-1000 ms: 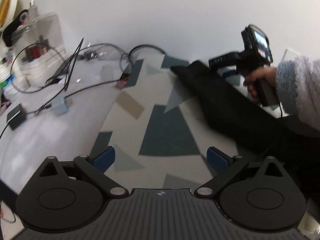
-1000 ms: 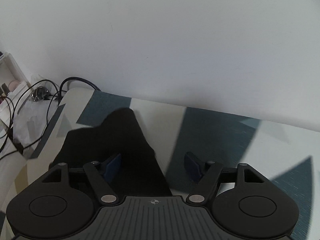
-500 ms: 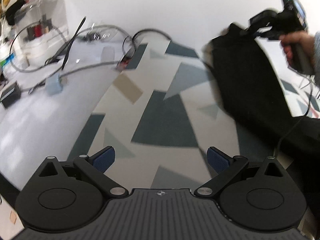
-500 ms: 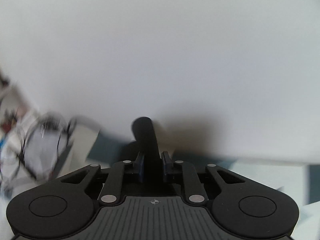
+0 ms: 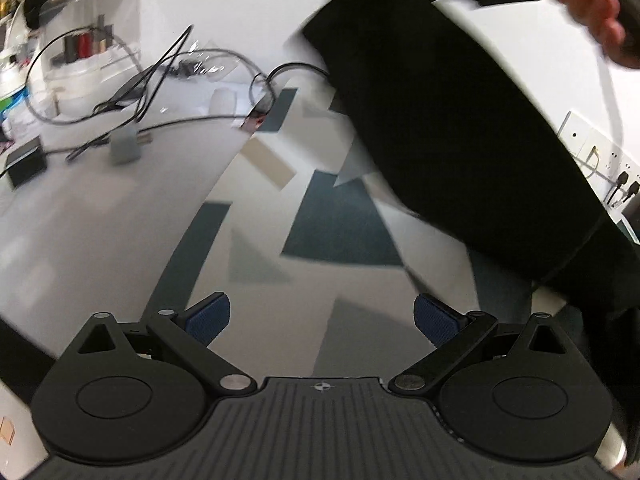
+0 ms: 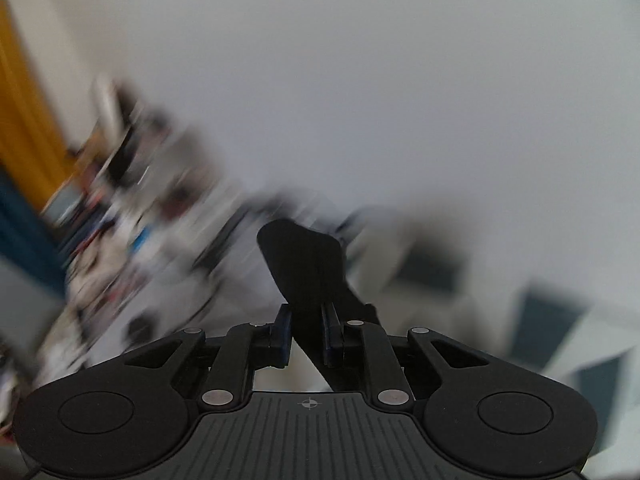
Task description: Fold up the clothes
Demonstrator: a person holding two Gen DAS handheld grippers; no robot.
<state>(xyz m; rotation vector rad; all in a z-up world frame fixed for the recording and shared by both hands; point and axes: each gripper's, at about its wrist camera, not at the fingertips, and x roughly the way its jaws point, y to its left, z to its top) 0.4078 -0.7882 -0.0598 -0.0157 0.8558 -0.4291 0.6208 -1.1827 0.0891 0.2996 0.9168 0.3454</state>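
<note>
Left wrist view, from left to right: at the far left a clear plastic box (image 5: 90, 40) sits among small bottles on a white desk (image 5: 80, 208), with black cables (image 5: 160, 76) looping across it and a small black block (image 5: 25, 160) near the edge. Next comes a mat (image 5: 340, 224) printed with dark teal, grey and beige shapes. Above it, low in the picture, the left gripper (image 5: 322, 320) stands wide open, its blue pads well apart and nothing between them. Right of the middle a black garment (image 5: 460, 132) hangs in a long diagonal sweep from the top of the picture down to the lower right edge, lifted clear of the mat along most of its length. At the top right a hand (image 5: 596, 4), blurred, grips a dark handle level with the garment's upper end. Wall sockets (image 5: 600, 156) show at the right, behind the cloth.

Right wrist view, from left to right: an orange strip and blurred clutter fill the left. In the middle the right gripper (image 6: 306, 334) is closed almost fully, its blue pads pinching a corner of the black garment (image 6: 308, 268), which sticks up past the fingertips. Blurred teal shapes lie to the right.
</note>
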